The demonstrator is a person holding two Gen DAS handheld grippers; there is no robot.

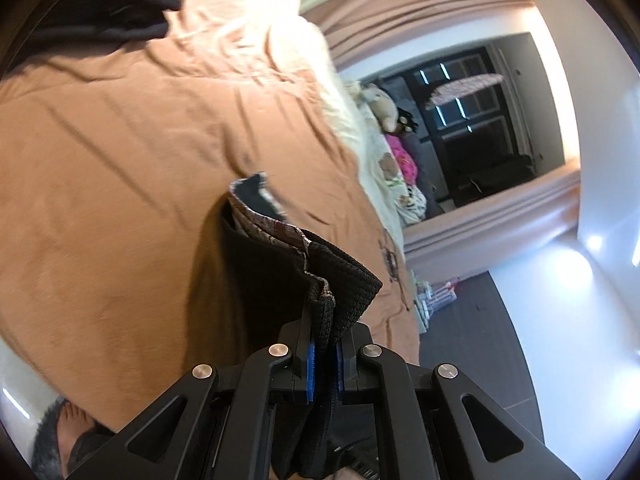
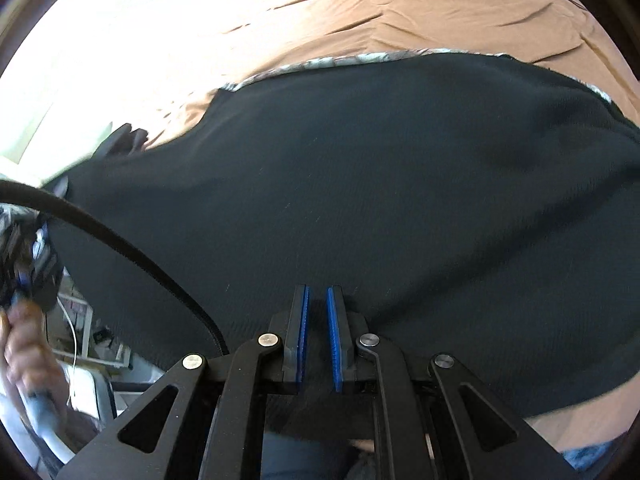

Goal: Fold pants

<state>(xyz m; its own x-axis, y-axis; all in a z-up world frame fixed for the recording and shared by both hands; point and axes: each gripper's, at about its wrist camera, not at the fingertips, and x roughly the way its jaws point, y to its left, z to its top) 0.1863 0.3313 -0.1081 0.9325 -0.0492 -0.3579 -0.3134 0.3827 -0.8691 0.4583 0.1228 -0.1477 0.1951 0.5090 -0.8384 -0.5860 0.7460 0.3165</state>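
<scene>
Black pants (image 2: 360,200) — both tongs (image 1: 325,354) (image 2: 316,332) clamp them.

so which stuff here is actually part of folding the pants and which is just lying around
Part of the job:
- black pants, spread over the brown bedspread
- left claw, shut on the pants' waistband
- right claw, shut on the pants

Just lying about:
- stuffed toy
- pink cloth
- dark garment

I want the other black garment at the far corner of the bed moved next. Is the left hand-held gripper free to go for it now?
Probably not: the left hand-held gripper is shut on the pants. The black garment lies across open bedspread.
</scene>
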